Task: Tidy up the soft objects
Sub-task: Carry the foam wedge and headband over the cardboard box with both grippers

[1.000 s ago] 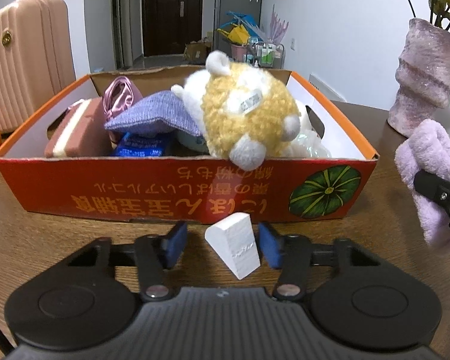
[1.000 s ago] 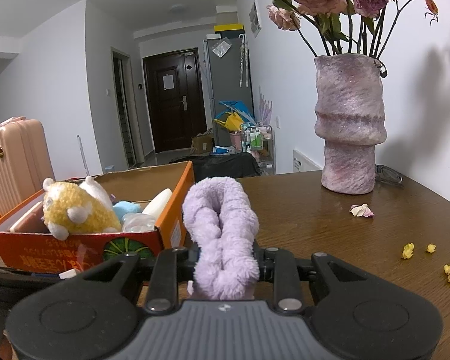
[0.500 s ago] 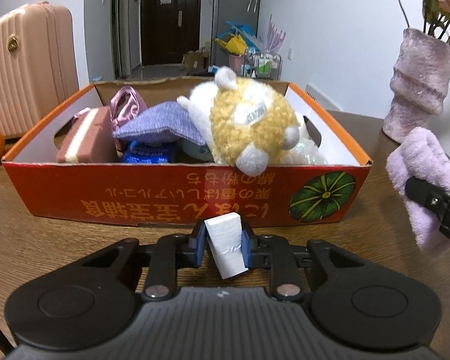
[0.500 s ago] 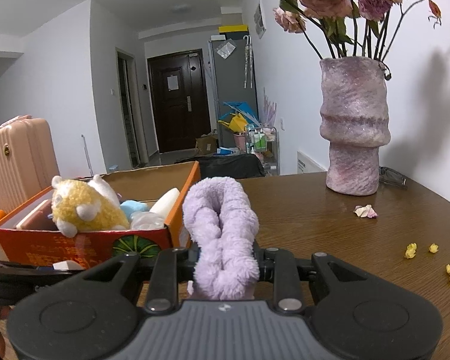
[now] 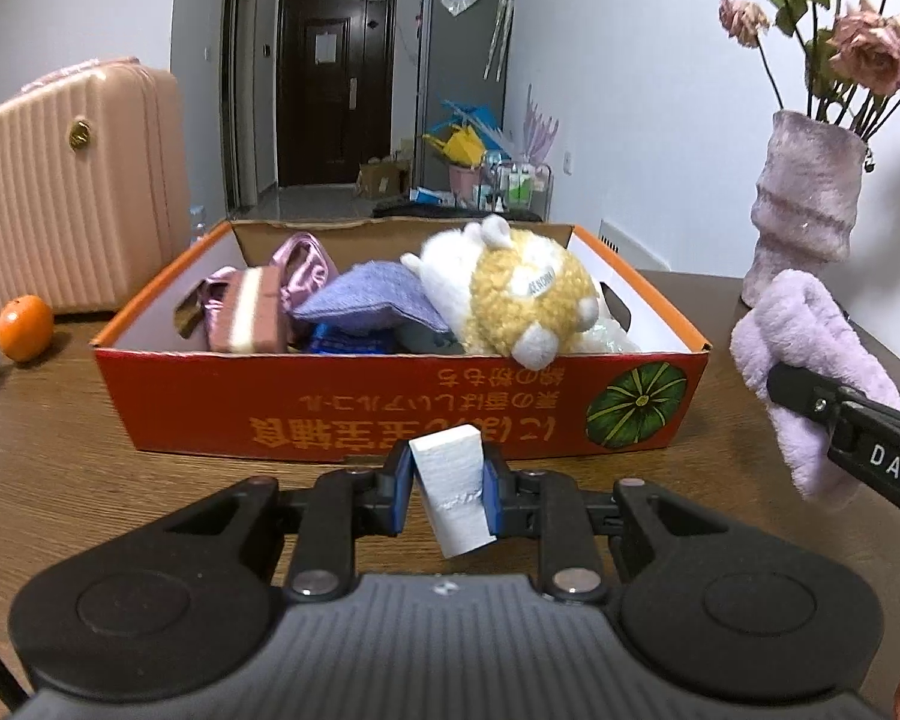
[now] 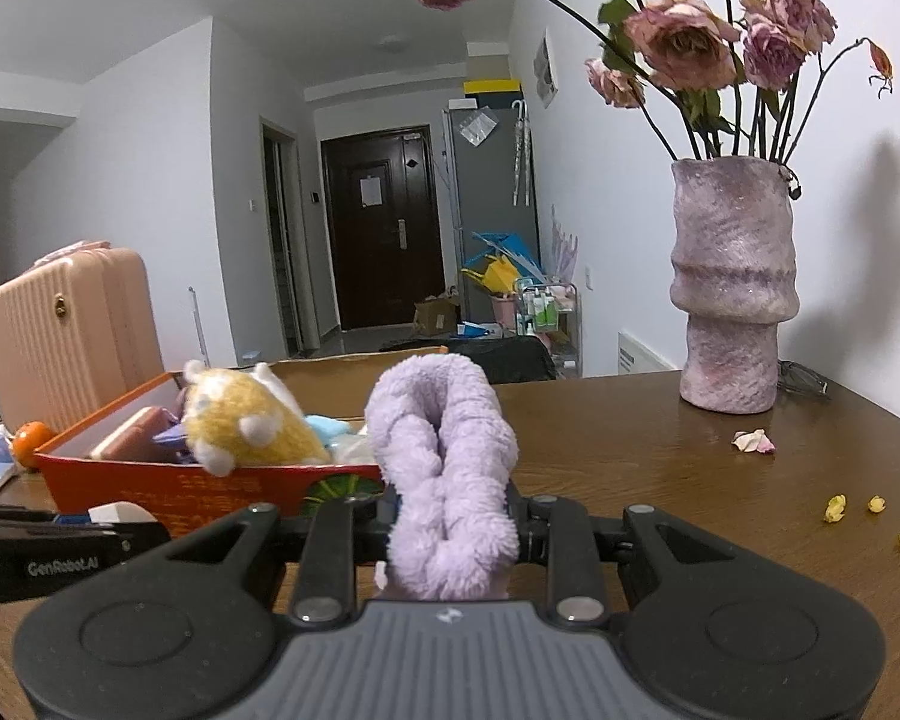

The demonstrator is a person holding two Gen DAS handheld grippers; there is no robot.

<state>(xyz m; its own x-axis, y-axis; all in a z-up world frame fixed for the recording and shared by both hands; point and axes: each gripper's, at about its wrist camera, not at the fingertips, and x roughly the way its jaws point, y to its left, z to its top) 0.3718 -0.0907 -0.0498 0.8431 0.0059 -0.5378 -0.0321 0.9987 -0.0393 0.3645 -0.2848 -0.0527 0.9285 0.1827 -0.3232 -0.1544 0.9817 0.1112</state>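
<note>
My left gripper point(image 5: 447, 495) is shut on a white foam wedge point(image 5: 453, 489), held clear of the table in front of the orange cardboard box point(image 5: 390, 405). The box holds a yellow-and-white plush toy point(image 5: 510, 294), a purple pillow point(image 5: 369, 297), a pink satin pouch point(image 5: 303, 264) and a brown-and-cream block point(image 5: 246, 318). My right gripper point(image 6: 450, 525) is shut on a fluffy lilac cloth point(image 6: 444, 468), to the right of the box point(image 6: 198, 489). The same cloth point(image 5: 810, 354) shows at the right edge of the left wrist view.
A purple vase point(image 6: 732, 288) with dried roses stands at the back right of the wooden table point(image 6: 660, 480). Petals and yellow bits point(image 6: 870, 510) lie near it. An orange point(image 5: 24, 327) sits left of the box, with a pink suitcase point(image 5: 72, 186) behind.
The left gripper closed on the white foam wedge and lifted it off the table. Both grippers rose slightly and drew back from the box; the right one kept its grip on the lilac cloth.
</note>
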